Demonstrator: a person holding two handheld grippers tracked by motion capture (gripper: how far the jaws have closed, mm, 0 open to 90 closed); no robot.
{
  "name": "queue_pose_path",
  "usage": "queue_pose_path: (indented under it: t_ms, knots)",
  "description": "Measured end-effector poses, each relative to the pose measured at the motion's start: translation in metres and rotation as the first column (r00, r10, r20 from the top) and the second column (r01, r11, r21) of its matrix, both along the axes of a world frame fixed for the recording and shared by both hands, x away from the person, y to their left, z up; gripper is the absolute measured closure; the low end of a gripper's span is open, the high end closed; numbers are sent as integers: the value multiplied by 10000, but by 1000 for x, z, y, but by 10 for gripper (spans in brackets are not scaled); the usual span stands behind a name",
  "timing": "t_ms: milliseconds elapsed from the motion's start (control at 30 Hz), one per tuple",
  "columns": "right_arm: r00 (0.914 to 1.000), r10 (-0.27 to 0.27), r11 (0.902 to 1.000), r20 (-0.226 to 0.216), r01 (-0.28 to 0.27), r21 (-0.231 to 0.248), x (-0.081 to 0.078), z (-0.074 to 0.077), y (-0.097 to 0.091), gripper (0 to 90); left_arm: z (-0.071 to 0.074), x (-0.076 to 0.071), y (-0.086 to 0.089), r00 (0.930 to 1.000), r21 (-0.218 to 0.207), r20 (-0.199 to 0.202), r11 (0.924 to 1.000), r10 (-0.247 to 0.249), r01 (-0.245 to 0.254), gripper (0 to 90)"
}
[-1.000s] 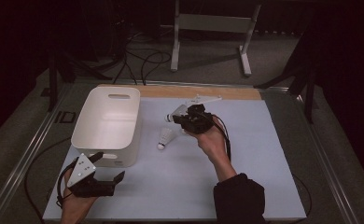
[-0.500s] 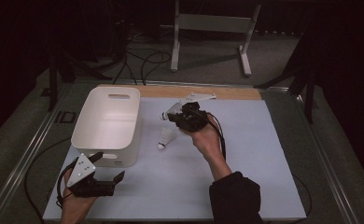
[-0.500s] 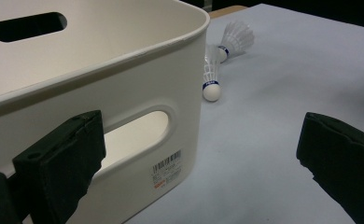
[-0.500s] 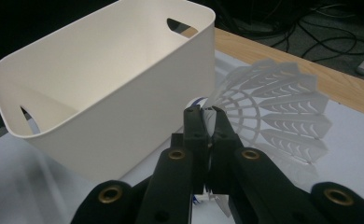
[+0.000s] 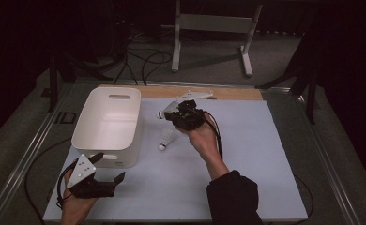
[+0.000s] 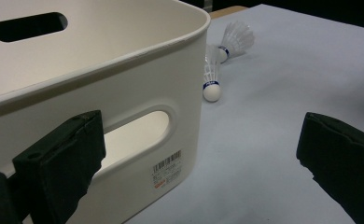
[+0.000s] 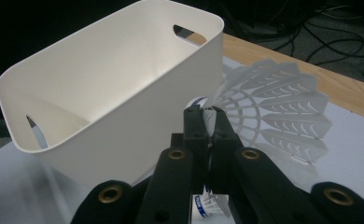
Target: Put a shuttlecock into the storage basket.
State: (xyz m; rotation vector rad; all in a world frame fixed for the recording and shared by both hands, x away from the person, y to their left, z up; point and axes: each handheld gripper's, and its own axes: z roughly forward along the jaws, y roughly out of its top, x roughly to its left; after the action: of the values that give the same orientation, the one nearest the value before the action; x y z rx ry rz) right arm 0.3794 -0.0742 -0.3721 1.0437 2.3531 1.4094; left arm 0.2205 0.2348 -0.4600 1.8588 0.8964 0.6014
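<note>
Altogether two shuttlecocks: one (image 5: 166, 139) lying, one (image 7: 273, 102) clenched in right claw (image 7: 207, 116); left claw (image 6: 199, 154) released.

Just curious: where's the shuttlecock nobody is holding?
In the high view, the loose shuttlecock lies on the table, just right of the white bin.

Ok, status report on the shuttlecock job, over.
Right gripper shut on white feathered shuttlecock, beside white plastic bin. Left gripper open, idle. Second shuttlecock on table. Path clear.
</note>
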Motion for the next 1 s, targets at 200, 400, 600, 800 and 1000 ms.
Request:
queue_pose_path:
  t_ms: [200,400,600,800,1000]
  knots:
    - [10000,-38,10000,17,38,45,2,1,4,889,0,0,0,10000,-4,0,10000,11,-11,18]
    - [10000,-19,10000,90,18,19,3,3,9,890,0,0,0,10000,-26,22,10000,8,-8,18]
    - [10000,-38,9999,31,38,121,5,3,11,890,0,0,0,10000,-19,33,10000,-19,19,18]
    - [9997,52,9986,-221,-40,521,8,4,12,889,0,0,-1,10000,-8,31,10000,-18,18,19]
    - [9999,108,9988,-111,-102,472,8,7,18,889,1,-1,0,10000,-30,38,10000,1,-1,19]
